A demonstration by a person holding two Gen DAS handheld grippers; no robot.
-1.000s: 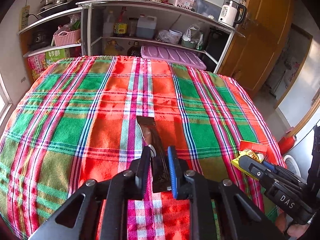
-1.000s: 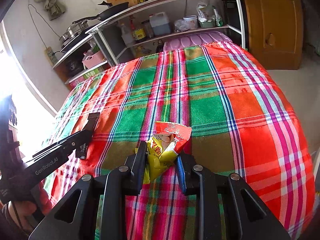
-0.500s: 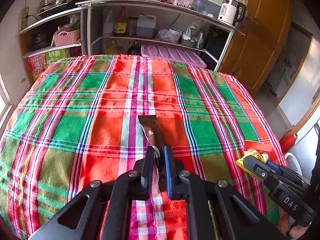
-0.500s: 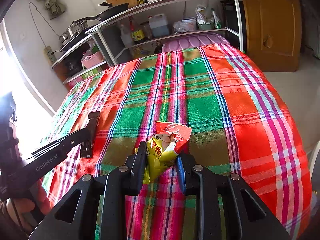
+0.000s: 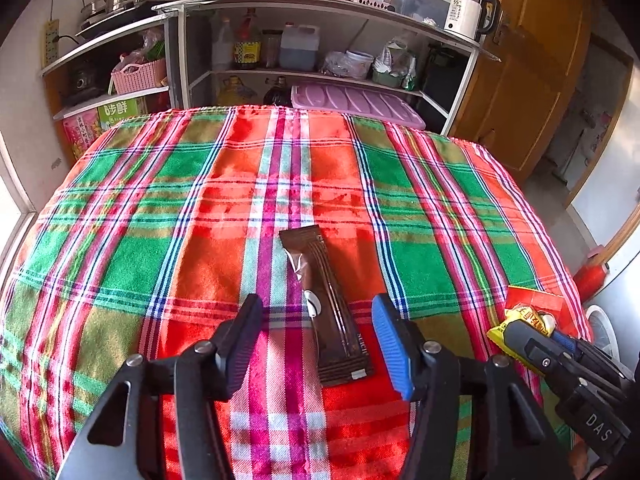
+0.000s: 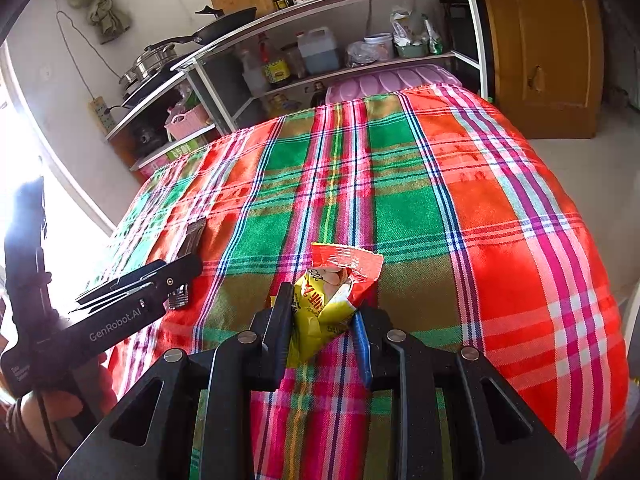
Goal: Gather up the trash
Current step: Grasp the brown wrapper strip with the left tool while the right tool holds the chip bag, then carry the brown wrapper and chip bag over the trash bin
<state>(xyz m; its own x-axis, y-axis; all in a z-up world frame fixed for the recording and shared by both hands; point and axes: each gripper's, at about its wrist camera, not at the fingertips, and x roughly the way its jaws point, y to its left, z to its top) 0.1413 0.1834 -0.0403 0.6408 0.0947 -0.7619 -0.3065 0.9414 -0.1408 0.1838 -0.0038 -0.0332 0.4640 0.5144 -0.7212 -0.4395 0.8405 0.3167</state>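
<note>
A long brown snack wrapper (image 5: 326, 304) lies flat on the plaid tablecloth (image 5: 160, 208). My left gripper (image 5: 316, 312) straddles its near half; the jaws are opening and neither pad touches it. In the right wrist view the same wrapper (image 6: 194, 234) shows just past the left gripper (image 6: 176, 280). My right gripper (image 6: 322, 308) is shut on a crumpled yellow and red snack bag (image 6: 340, 280), held just over the cloth near the table's right edge. In the left wrist view that bag (image 5: 528, 308) and the right gripper (image 5: 520, 332) appear at the far right.
Behind the table stands a metal shelf unit (image 5: 320, 0) with bottles, pans, a kettle and a pink basket. A lilac lid (image 5: 352, 100) lies at the table's far edge. A wooden door (image 6: 544, 52) is at the right. A hand (image 6: 60, 400) holds the left gripper.
The left jaws, shut on the brown wrapper before, have parted wide and the wrapper now lies free on the cloth. The right gripper and its bag have stayed put.
</note>
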